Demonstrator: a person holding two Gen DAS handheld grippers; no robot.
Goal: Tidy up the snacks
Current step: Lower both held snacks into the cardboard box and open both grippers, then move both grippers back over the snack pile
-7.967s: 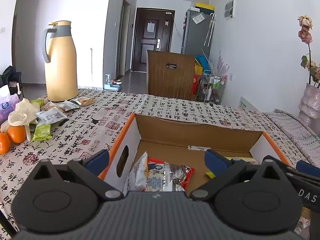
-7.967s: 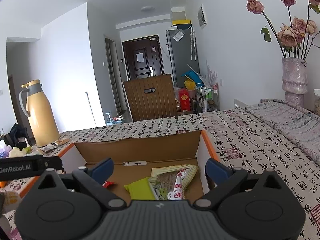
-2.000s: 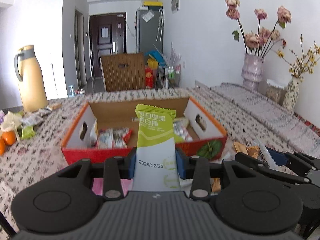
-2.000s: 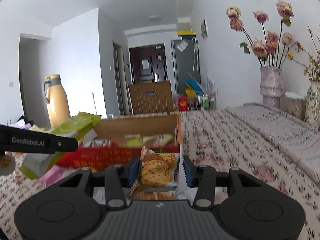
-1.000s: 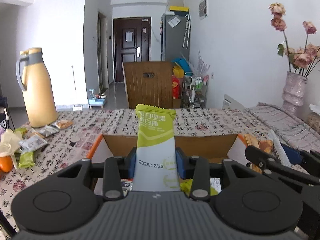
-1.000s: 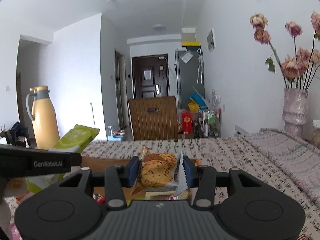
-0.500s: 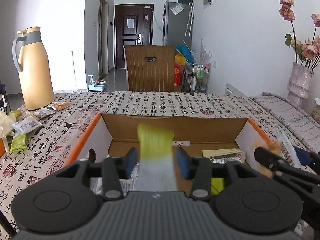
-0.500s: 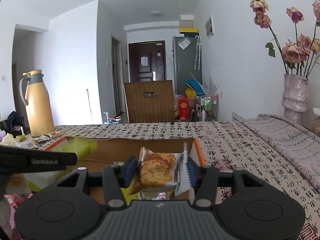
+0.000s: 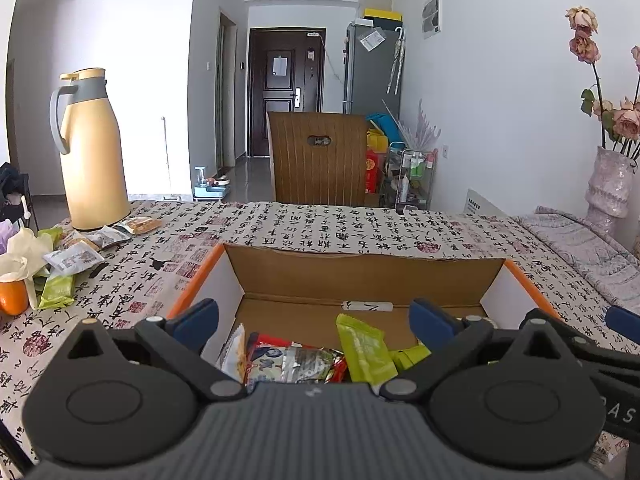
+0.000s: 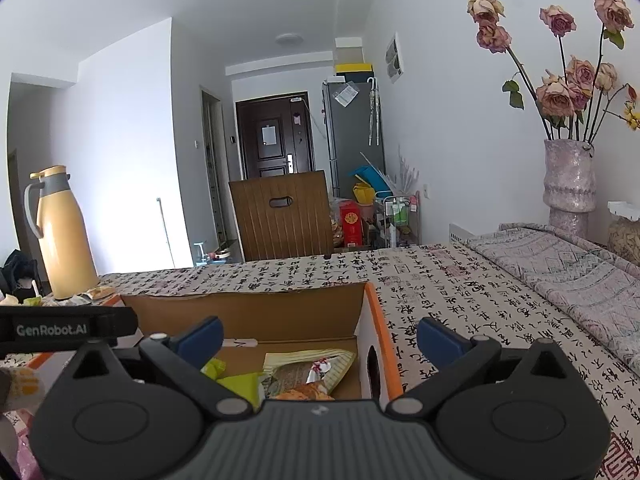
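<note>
Snacks (image 9: 362, 350) in crinkly foil wrappers fill the cardboard box (image 9: 364, 276); both hand-held grippers' jaws are opening, empty.

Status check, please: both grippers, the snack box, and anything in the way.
Left hand-held gripper and right hand-held gripper: jaws opening, nothing between them. Green snack bar lies in the cardboard box among other packets. More snacks beside the yellow jug. Nothing blocking.

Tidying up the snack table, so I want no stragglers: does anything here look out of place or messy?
Yes. Several snack packets still lie loose on the tablecloth beside the yellow jug, outside the cardboard box. Inside the box, the green bar leans tilted on the others.
</note>
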